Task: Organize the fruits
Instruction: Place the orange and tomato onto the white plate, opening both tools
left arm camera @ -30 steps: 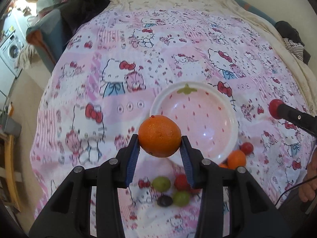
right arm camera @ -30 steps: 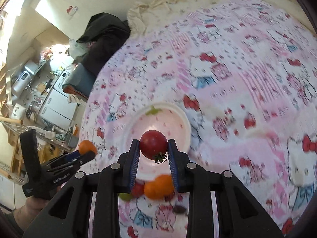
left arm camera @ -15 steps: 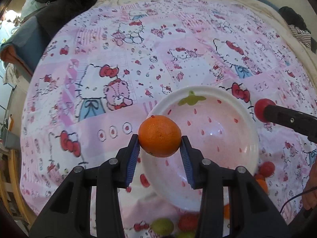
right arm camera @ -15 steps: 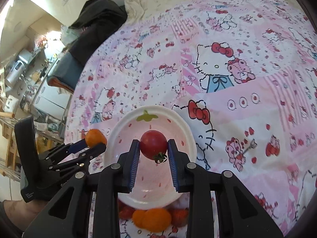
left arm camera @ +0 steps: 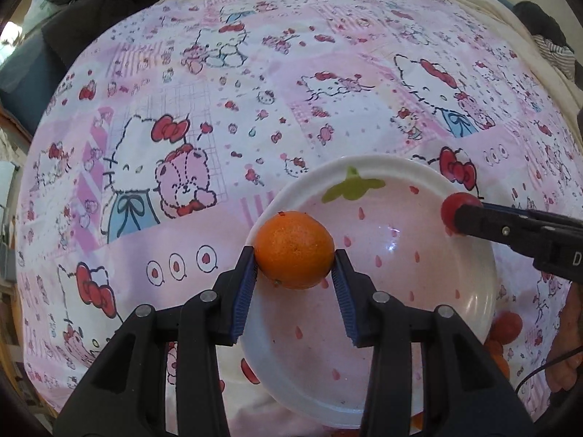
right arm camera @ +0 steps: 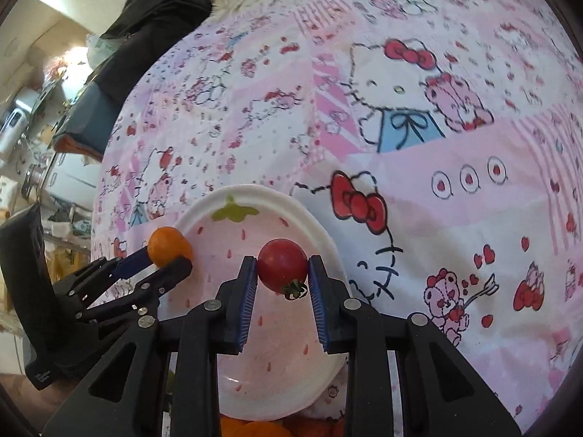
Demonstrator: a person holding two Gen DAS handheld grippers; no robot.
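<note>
**Both fruits over the bowl, not released**

Left gripper (left arm camera: 294, 260) clamps orange (left arm camera: 293, 250), over bowl (left arm camera: 484, 255) rim at 9 o'clock. Right gripper (right arm camera: 282, 273) pinches tomato (right arm camera: 282, 265), closer to bowl centre. Bowl below both; right looks better placed to drop first.
</note>
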